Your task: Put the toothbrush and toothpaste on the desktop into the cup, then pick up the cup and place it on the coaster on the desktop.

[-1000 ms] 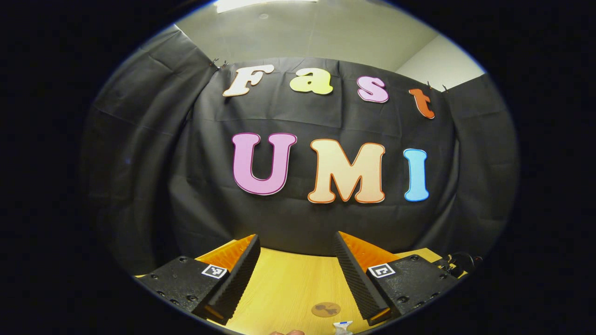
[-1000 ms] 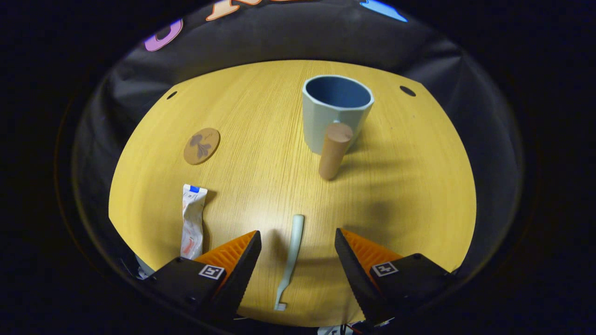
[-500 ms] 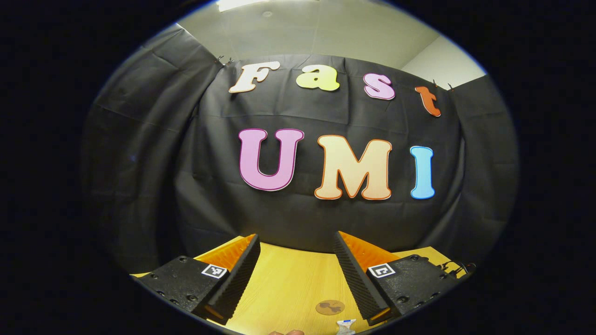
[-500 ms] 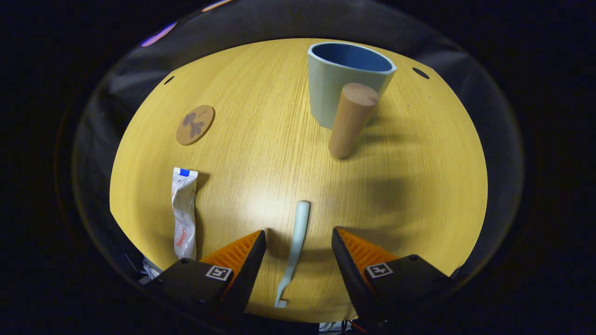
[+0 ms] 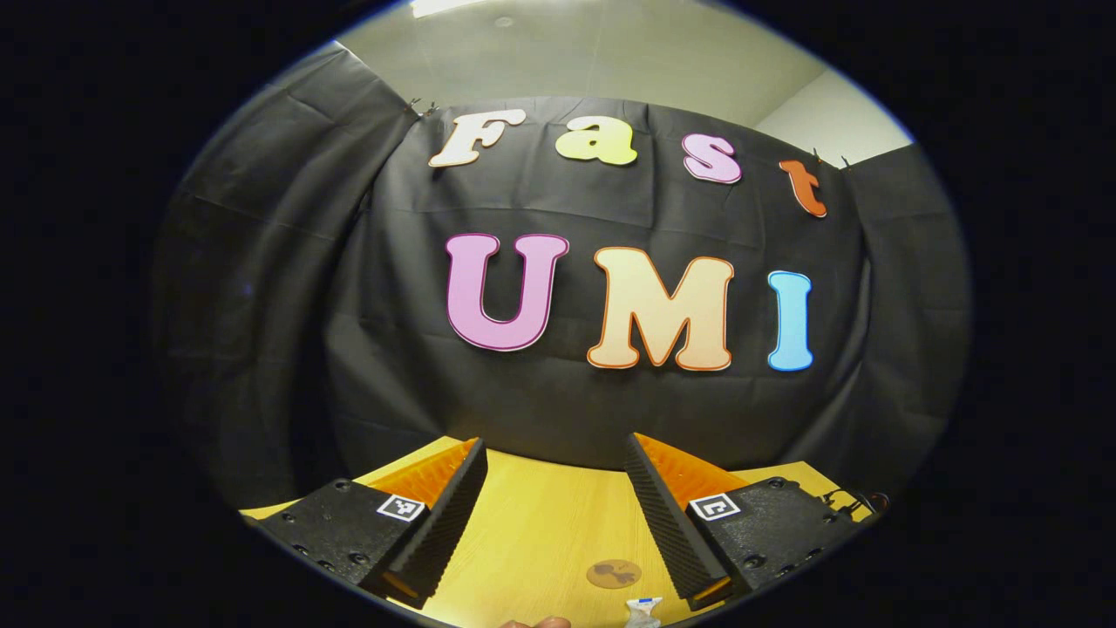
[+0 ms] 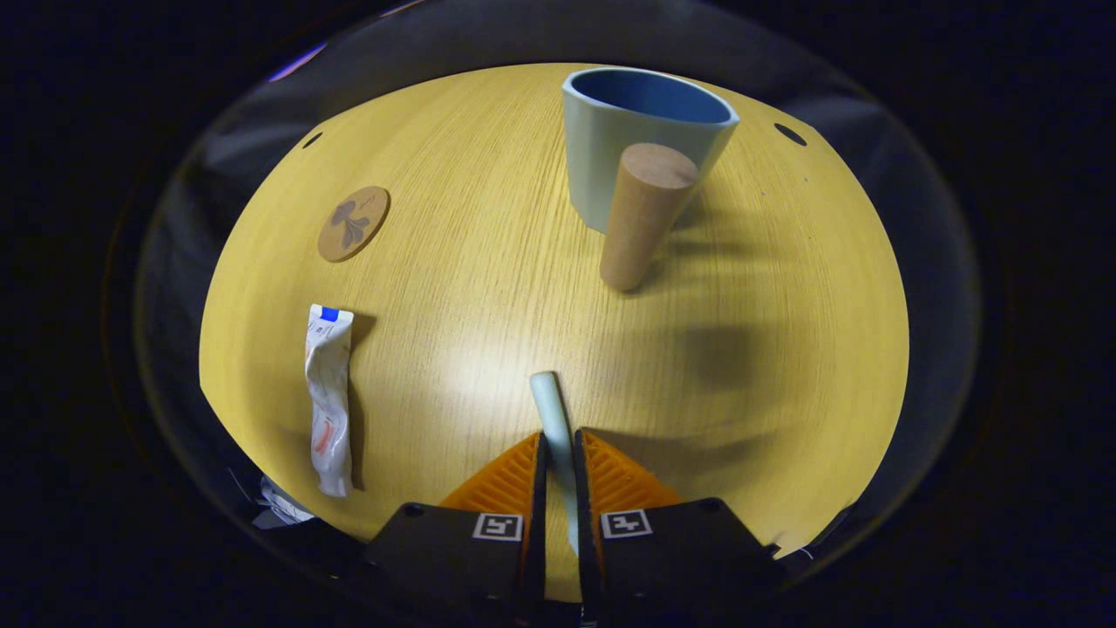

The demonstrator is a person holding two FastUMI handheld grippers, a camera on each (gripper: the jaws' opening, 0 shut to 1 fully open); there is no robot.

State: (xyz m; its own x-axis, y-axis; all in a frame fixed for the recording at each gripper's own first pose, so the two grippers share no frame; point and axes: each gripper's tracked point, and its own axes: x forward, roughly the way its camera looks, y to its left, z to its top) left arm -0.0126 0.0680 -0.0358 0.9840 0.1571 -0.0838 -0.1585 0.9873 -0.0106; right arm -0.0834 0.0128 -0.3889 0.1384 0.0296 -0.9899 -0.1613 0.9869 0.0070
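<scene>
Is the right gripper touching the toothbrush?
Touching. The right gripper view shows the right gripper with both fingers closed against the toothbrush handle, no gap.

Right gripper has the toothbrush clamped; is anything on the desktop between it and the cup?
Nearly: the cup's wooden handle stands on the near side of the cup, facing the toothbrush. The cup's mouth is open.

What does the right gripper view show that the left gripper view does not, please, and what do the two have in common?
Right gripper view alone: the right gripper shut on the pale toothbrush, plus the blue-lined cup with its wooden handle.

Left gripper view alone: the left gripper open and holding nothing, the ceiling, and a fingertip at the bottom edge.

Both: the wooden desktop, the round coaster and the toothpaste tube.
</scene>
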